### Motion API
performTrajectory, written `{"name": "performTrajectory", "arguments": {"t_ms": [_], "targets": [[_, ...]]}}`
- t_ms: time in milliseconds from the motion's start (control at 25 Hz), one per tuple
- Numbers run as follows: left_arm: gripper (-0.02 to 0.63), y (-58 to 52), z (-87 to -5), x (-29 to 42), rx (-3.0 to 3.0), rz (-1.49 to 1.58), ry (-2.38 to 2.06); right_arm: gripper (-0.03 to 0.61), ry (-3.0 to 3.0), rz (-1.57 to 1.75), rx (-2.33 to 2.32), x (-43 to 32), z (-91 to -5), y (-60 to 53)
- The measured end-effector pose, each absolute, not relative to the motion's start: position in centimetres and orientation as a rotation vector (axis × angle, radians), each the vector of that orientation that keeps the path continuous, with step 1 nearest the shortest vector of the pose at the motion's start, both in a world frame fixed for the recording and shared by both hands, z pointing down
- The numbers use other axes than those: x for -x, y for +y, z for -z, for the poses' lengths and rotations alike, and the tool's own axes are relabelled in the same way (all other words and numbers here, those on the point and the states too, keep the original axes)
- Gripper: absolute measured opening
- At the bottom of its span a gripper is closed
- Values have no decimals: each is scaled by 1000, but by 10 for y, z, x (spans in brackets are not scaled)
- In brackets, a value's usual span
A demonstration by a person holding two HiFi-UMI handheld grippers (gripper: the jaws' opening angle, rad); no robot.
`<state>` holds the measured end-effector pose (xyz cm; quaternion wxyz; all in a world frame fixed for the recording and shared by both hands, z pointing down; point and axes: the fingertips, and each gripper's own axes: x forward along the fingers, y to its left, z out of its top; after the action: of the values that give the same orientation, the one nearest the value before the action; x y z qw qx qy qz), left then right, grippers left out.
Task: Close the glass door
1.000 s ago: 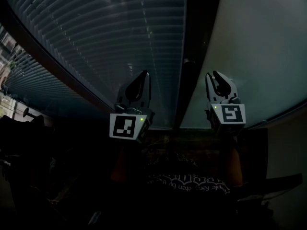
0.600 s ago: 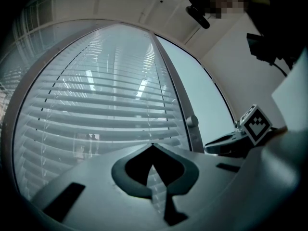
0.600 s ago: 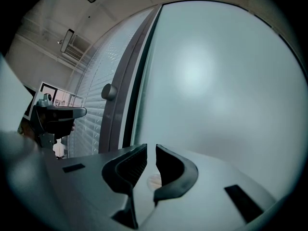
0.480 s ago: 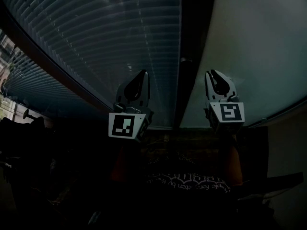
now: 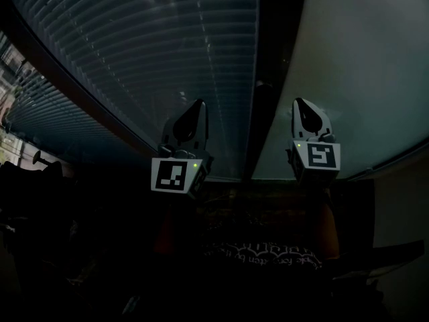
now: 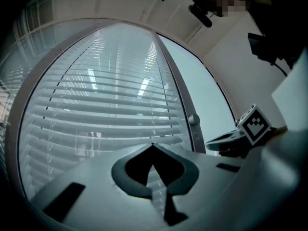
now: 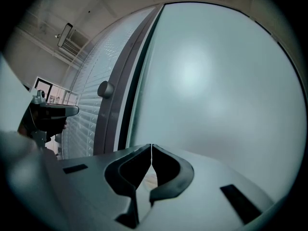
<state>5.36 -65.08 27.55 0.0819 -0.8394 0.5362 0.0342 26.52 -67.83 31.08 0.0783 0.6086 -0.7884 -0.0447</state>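
**A:** Start at the jaws; what are they doing?

**B:** The left gripper (image 6: pixel 153 145) has its jaws pressed together with nothing between them; the right gripper (image 7: pixel 151 147) is the same, tips meeting and empty; both are raised and pointing at the glazing.

**A:** And the glass door?

**B:** The glass door (image 5: pixel 267 39) is straight ahead; its dark upright runs between the two grippers, and a small round knob (image 5: pixel 263 86) sits on it just above their tips; the slatted pane (image 5: pixel 154 52) lies to the left of the upright and the frosted pane (image 5: pixel 362 66) to the right. I cannot tell which pane is the moving leaf, or whether a gap is left to shut.

**A:** So which step is this?

**B:** I judge it the approach; neither gripper touches the knob, the upright or the glass, so no push or pull is under way.

**A:** What does the next move need?

**B:** Probably one gripper brought onto the knob or flat against the upright; to take the knob the jaws would have to part first; a push with shut jaws would need square contact, since they could skid on the smooth glass.

**A:** Anything different from half a second ago?

**B:** Very little; both pairs of jaws were shut then too; the right gripper and the upright sit a touch further right in the head view, which looks more like head sway than a reach; the left gripper has hardly moved.
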Motion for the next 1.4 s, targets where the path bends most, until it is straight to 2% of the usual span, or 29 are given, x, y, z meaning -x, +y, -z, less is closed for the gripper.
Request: {"name": "performTrajectory", "arguments": {"t_ms": [240, 1400], "targets": [[2, -648, -274, -51, 2499, -101, 1606, 3, -2400, 70, -1844, -268, -309, -676], [2, -635, -269, -61, 2503, -113, 1583, 2, -2374, 208, -1898, -275, -283, -642]]}}
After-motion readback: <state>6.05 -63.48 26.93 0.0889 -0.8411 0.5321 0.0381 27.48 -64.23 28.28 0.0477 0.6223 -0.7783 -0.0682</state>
